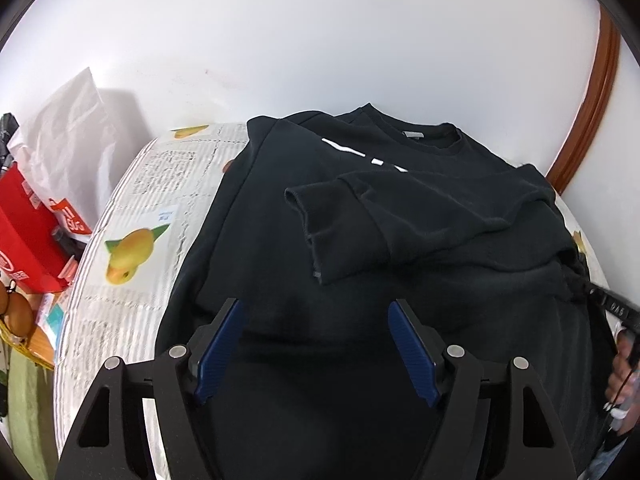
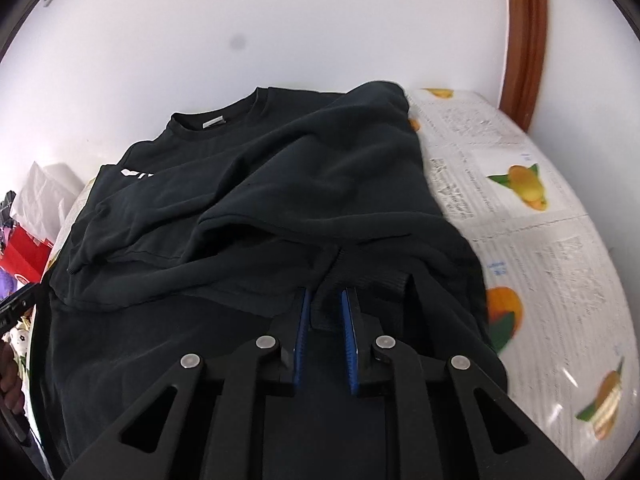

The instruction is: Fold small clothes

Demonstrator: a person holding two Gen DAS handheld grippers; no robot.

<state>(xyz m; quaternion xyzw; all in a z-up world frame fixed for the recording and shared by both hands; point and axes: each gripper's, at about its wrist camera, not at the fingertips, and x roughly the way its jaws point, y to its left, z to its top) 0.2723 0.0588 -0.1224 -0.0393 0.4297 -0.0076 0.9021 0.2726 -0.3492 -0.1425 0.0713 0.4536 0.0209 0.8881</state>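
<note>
A black sweatshirt (image 1: 304, 264) lies face up on the table, its collar (image 1: 416, 134) at the far side and a white print on the chest. One sleeve (image 1: 400, 216) is folded across the body, cuff toward the left. My left gripper (image 1: 315, 304) hovers open over the lower body with nothing between its blue pads. In the right wrist view the sweatshirt (image 2: 280, 180) has its right side folded inward. My right gripper (image 2: 326, 296) is shut on a ribbed band (image 2: 372, 280) of it; cuff or hem, I cannot tell. That gripper (image 1: 600, 300) shows blurred at the garment's right edge.
The table wears a newspaper-print cloth with mango pictures (image 1: 132, 208) (image 2: 540, 240). Left of the table stand a red box (image 1: 24, 236) and a white bag (image 1: 68, 132). A white wall rises behind, with a brown wooden frame (image 1: 588, 100) at the right.
</note>
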